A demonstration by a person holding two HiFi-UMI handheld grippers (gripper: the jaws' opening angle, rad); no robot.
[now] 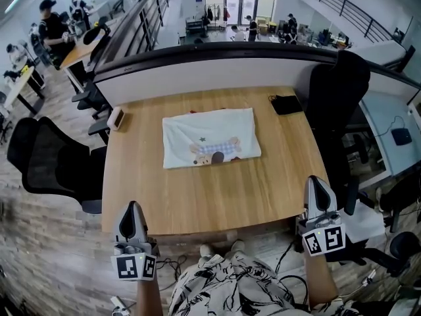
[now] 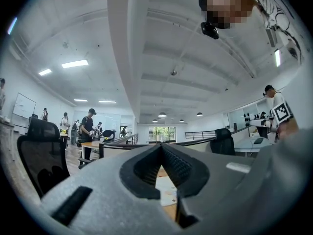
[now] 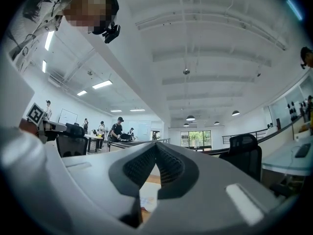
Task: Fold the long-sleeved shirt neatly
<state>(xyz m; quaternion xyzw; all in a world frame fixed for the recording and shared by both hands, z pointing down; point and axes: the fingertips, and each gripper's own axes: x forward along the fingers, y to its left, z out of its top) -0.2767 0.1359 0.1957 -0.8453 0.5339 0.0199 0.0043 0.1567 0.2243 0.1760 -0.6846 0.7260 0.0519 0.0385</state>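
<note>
Shirt (image 1: 210,137): folded rectangle, flat on table (image 1: 197,196).
Left gripper (image 1: 133,207): jaws pressed together, empty — near front edge.
Right gripper (image 1: 316,180): likewise closed — holds nothing.

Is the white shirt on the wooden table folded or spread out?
Folded: the white printed shirt lies as a compact rectangle, no sleeves showing.

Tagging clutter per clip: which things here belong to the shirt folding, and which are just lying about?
Job: white shirt, wooden table, left gripper, right gripper (both shut, empty).
Lying about: flat black item, small white device, black office chair.
</note>
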